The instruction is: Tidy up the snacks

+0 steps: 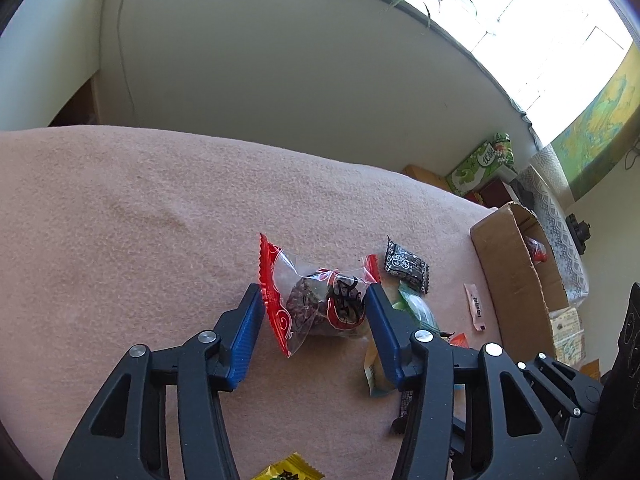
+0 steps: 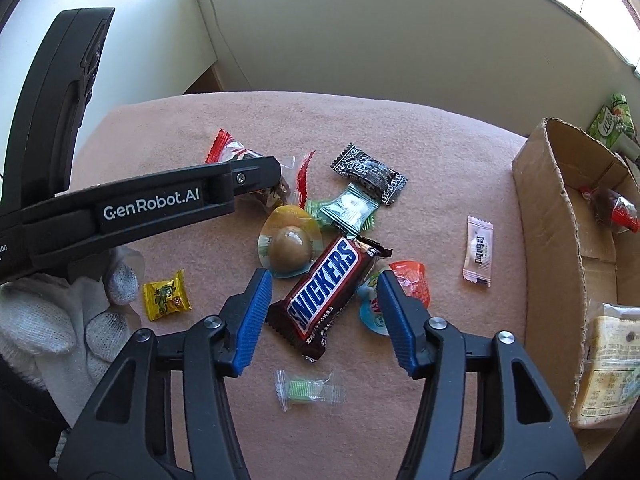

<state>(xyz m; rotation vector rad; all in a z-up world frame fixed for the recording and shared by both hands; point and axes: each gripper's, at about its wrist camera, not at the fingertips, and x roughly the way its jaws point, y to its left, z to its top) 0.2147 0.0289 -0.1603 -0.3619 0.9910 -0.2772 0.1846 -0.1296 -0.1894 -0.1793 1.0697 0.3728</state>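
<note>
Snickers bar [image 2: 326, 294] sits on the pink blanket [image 2: 420, 152] between the right gripper [image 2: 324, 300] pads, jaws apart and not pinching; it's firm but slick, so I'd squeeze mid-bar. Left gripper [image 1: 314, 312] straddles the crinkly red-edged date packet [image 1: 316, 300], also unclamped; grab its lumpy middle.

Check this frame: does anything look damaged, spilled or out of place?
Nothing spilled. The cardboard box has a ragged, torn rim. Most snacks lie loose on the pink cloth instead of in the box, and the Snickers bar lies askew across neighbouring packets.
</note>
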